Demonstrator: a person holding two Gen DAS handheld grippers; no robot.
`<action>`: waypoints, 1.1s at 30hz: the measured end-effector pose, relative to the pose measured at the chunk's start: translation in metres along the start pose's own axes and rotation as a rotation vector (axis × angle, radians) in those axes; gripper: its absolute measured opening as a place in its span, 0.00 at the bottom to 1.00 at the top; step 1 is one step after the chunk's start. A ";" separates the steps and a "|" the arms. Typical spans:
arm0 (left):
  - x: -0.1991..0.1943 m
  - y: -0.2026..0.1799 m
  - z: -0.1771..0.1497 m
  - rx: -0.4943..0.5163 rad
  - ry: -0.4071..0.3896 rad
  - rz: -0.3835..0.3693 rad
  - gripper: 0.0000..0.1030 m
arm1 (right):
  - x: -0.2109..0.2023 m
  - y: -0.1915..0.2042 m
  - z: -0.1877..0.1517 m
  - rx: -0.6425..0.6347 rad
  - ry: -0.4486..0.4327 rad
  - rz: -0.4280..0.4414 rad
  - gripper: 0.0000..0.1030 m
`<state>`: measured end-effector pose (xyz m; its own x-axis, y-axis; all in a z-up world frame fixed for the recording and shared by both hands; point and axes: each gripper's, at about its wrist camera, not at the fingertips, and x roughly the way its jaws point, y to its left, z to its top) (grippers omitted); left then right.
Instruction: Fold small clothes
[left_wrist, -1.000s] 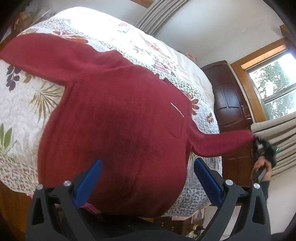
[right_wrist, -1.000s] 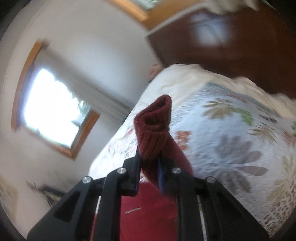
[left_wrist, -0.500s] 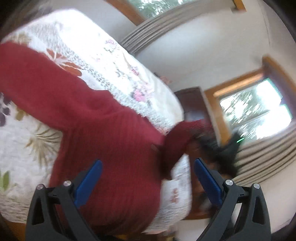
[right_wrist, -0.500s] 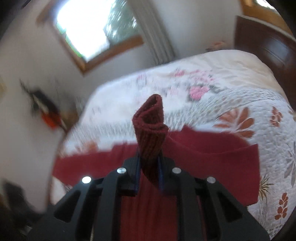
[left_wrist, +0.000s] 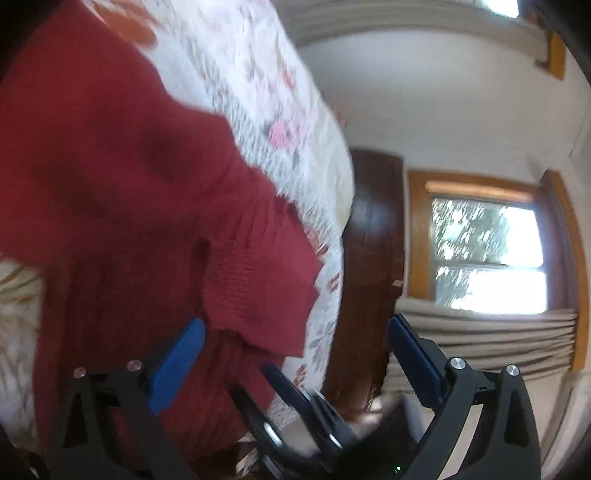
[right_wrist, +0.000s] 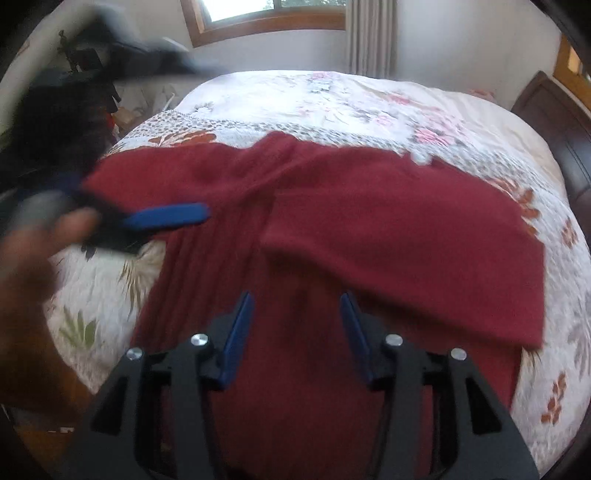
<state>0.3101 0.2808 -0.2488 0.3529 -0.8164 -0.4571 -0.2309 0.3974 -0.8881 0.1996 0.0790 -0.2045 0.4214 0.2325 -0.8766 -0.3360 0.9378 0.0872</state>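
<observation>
A dark red knit sweater (right_wrist: 295, 406) lies spread on the flowered quilt (right_wrist: 332, 103) of a bed. Its right sleeve (right_wrist: 406, 240) is folded across the chest. The other sleeve (right_wrist: 166, 173) stretches out to the left. My right gripper (right_wrist: 295, 325) hovers open over the sweater's lower body, with nothing between its blue pads. In the left wrist view my left gripper (left_wrist: 295, 347) is open and empty above the folded sleeve (left_wrist: 258, 277). One blue finger (right_wrist: 166, 218) of the left gripper shows in the right wrist view, near the left sleeve, held by a blurred hand (right_wrist: 33, 266).
A dark wooden cabinet (left_wrist: 369, 258) stands past the bed's right side, below a wood-framed window (left_wrist: 487, 258) with beige curtains. Dark clutter (right_wrist: 66, 110) sits beyond the bed's left corner. Bare quilt surrounds the sweater.
My right gripper carried the sleeve cuff across the sweater, let it go and now stands open. My left gripper swung round toward the folded sleeve, still open.
</observation>
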 end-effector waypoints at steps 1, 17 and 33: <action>0.010 0.003 0.003 -0.001 0.015 0.029 0.97 | -0.010 -0.007 -0.010 0.013 0.005 -0.014 0.50; 0.104 -0.007 0.026 0.024 0.261 0.296 0.96 | -0.051 -0.066 -0.073 0.351 0.014 0.002 0.60; 0.112 -0.023 0.028 0.082 0.269 0.388 0.14 | -0.065 -0.082 -0.073 0.348 -0.024 0.014 0.62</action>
<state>0.3804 0.1916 -0.2811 0.0048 -0.6764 -0.7365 -0.2232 0.7172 -0.6601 0.1378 -0.0321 -0.1890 0.4398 0.2477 -0.8632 -0.0365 0.9653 0.2584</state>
